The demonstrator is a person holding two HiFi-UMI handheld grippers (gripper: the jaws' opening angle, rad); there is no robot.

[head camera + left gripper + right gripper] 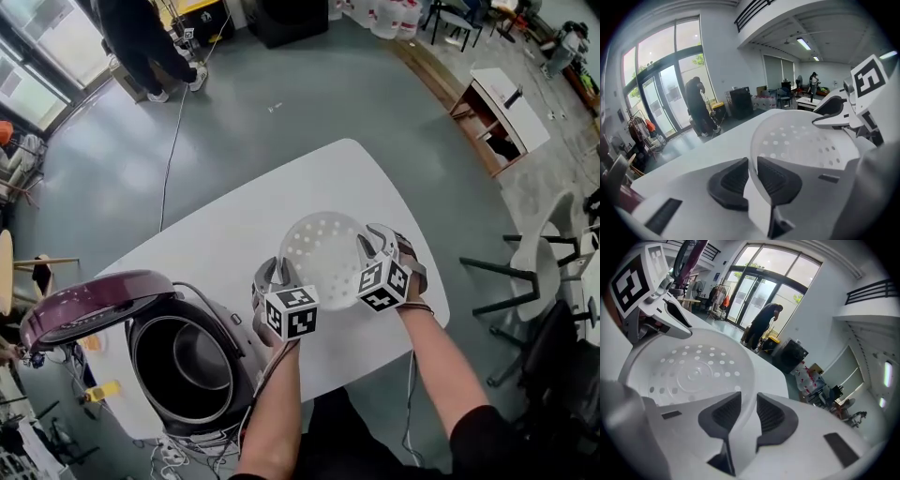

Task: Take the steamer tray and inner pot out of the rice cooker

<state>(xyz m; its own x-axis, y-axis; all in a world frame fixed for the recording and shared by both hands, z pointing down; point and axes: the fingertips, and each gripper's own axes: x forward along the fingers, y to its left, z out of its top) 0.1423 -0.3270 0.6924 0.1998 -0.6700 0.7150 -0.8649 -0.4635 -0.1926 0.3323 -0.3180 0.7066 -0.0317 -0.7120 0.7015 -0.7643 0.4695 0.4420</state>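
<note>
Steamer tray [323,251] hangs over the surface [216,239], opposite rims pinched in the narrowed fingers of the left gripper [752,176] and right gripper [749,411]. Open surface lies beyond them. The rice cooker [236,342], inner pot [192,361] inside, stands beside the left fingers.

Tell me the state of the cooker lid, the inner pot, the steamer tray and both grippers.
Rice cooker lid: open.
Inner pot: inside the cooker.
Steamer tray: out, held at opposite rim edges.
Left gripper: shut on the tray rim.
Right gripper: shut on the tray rim.
</note>
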